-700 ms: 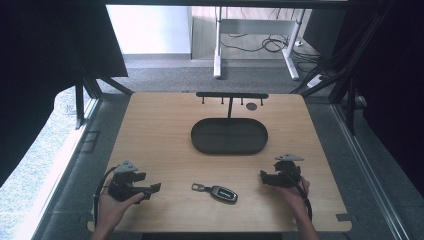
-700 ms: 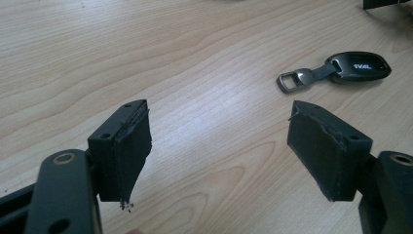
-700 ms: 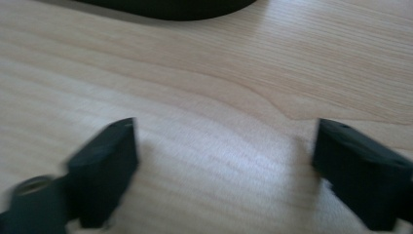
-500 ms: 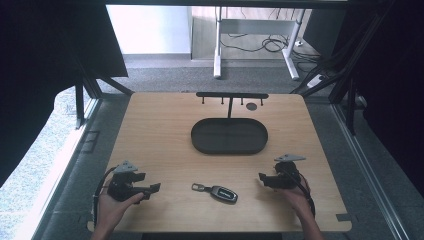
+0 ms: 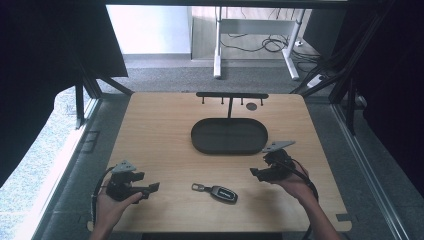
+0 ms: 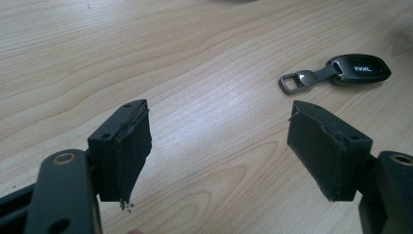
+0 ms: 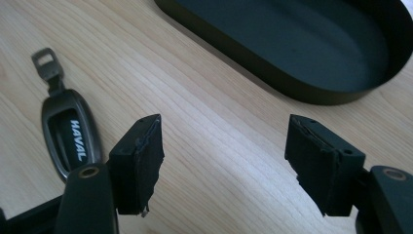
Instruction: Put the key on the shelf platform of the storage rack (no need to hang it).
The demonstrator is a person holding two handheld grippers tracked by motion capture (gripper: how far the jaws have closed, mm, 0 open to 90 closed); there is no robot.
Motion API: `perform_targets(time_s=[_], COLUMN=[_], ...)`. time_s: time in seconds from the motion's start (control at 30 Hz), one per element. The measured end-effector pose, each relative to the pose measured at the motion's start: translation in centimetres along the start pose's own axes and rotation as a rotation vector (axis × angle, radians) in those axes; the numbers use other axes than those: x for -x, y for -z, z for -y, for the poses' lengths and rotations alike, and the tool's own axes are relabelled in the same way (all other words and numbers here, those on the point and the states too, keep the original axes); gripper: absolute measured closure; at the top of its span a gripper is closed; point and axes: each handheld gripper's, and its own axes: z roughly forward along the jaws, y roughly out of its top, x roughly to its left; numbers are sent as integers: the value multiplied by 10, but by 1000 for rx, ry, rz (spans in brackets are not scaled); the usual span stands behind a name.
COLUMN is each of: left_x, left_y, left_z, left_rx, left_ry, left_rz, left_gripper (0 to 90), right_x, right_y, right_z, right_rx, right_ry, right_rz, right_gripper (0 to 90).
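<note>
Pale wood-grain table (image 5: 160,130), matte. Oval black tray (image 5: 229,136) at centre, shallow, smooth rim; thin black hook rack (image 5: 231,95) at 12 o'clock behind it. Glossy key fob (image 5: 223,193) (metal loop, "HAVAL" lettering) at 6 o'clock, between grippers. Left gripper (image 5: 150,188) at 8 o'clock, jaws spread, empty. Right gripper (image 5: 256,173) at 4 o'clock, likewise released, pads frayed.

The table (image 5: 160,130) is light wood with visible grain. The tray (image 5: 230,136) is matt black. The car key (image 7: 70,134) combines glossy black plastic with a metal loop.
</note>
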Motion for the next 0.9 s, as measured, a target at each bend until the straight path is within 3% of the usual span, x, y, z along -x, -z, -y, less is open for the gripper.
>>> perform_targets(time_s=[0.3, 0.63, 0.9], left_x=[0, 0, 1], left_y=[1, 1, 0], left_z=[0, 0, 0], left_rx=[2, 2, -3], left_ry=[0, 0, -2], left_rz=[-3, -1, 0], left_gripper=[243, 243, 243], right_x=[-11, -22, -40], right_y=[-2, -2, -16], right_z=[-18, -28, -33], right_rx=[-30, -32, -75], right_ry=[46, 64, 109], right_rz=[-55, -70, -107], right_gripper=[322, 325, 323])
